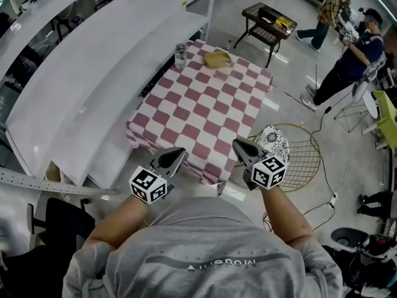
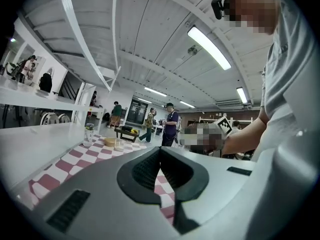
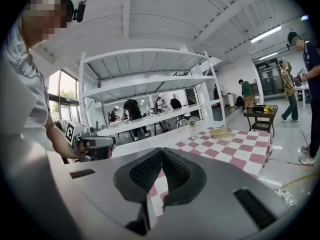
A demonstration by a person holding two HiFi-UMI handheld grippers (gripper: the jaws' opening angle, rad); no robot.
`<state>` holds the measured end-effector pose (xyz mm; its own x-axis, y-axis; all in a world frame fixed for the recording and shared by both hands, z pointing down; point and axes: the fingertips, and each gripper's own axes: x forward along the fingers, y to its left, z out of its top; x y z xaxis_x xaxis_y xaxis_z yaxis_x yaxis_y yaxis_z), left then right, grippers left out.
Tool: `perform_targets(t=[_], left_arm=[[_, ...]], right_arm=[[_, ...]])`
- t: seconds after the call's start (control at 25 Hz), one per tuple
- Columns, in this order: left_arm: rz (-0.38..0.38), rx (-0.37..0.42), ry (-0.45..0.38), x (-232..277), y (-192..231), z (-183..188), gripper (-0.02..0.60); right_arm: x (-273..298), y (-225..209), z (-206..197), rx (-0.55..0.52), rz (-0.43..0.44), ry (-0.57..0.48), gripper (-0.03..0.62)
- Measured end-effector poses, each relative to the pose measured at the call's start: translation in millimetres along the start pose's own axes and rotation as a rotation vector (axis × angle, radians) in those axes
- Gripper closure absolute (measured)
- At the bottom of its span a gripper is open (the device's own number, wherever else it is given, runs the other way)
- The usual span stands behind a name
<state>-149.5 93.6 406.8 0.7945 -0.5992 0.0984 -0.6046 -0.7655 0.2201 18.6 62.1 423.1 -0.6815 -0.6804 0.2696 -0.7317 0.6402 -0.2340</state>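
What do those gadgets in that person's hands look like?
The left claw and right claw are grey, with black ribbed pads and a white cube of black square markers each. The person wears a grey short-sleeved T-shirt.

Shirt print: pale lettering across the back of the person's grey shirt (image 1: 214, 264), at the near edge of the head view, is upside down and too blurred to read.
Left cube: the marker cube (image 1: 149, 185) on the left gripper (image 1: 176, 156) carries a black-and-white square code, not letters or digits.
Right cube: the marker cube (image 1: 270, 171) on the right gripper (image 1: 242, 145) carries a like code.
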Motion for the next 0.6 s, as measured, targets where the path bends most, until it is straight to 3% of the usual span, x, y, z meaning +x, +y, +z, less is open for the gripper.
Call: perform_targets(t=[0.32,0.6], left_arm=[[0.003,-0.012,-0.006,15,24,5,0.568],[0.055,-0.001,-0.009,44,40,11,0.568]], right_arm=[[15,-22,1,0.017,-0.017,0.012,0.569],[38,-64,15,0.008,0.038,0.008,0.569]])
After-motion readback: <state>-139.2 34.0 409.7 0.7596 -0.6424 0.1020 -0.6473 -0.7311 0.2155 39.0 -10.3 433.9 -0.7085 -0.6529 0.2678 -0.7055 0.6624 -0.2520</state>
